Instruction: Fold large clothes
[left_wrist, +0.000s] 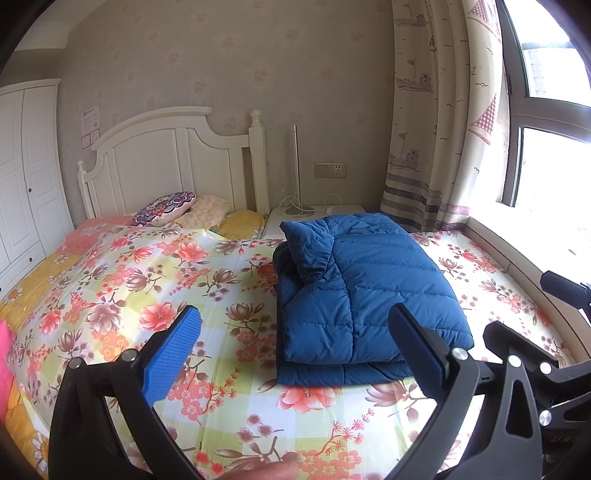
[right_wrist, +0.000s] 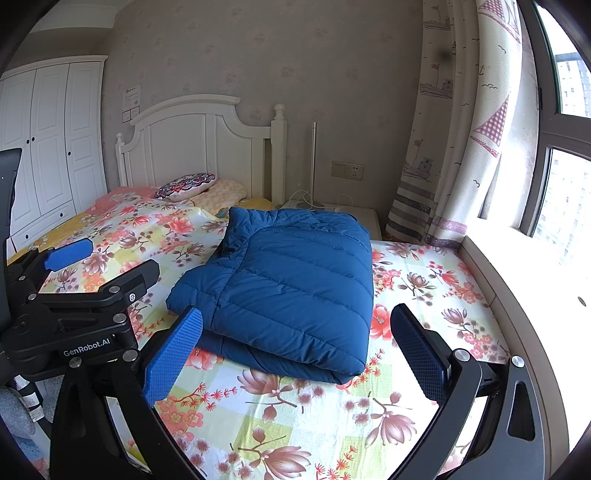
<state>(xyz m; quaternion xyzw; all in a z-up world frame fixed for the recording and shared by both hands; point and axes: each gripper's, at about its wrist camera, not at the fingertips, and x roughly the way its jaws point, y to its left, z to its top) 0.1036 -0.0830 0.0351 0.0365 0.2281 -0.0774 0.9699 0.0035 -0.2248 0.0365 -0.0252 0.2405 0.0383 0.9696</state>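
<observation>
A blue quilted down jacket (left_wrist: 354, 291) lies folded into a thick rectangle on the floral bedsheet (left_wrist: 155, 295); it also shows in the right wrist view (right_wrist: 291, 291). My left gripper (left_wrist: 295, 332) is open and empty, held just short of the jacket's near left edge. My right gripper (right_wrist: 295, 343) is open and empty, its jaws spread either side of the jacket's near edge without touching it. The left gripper's body also shows at the left of the right wrist view (right_wrist: 74, 306).
A white headboard (left_wrist: 170, 162) and pillows (left_wrist: 166, 208) stand at the far end of the bed. A white nightstand (left_wrist: 314, 218) with a lamp and cables is beside it. A curtain (left_wrist: 439, 129) and window sill (left_wrist: 517, 251) run along the right. A white wardrobe (left_wrist: 26, 177) is at left.
</observation>
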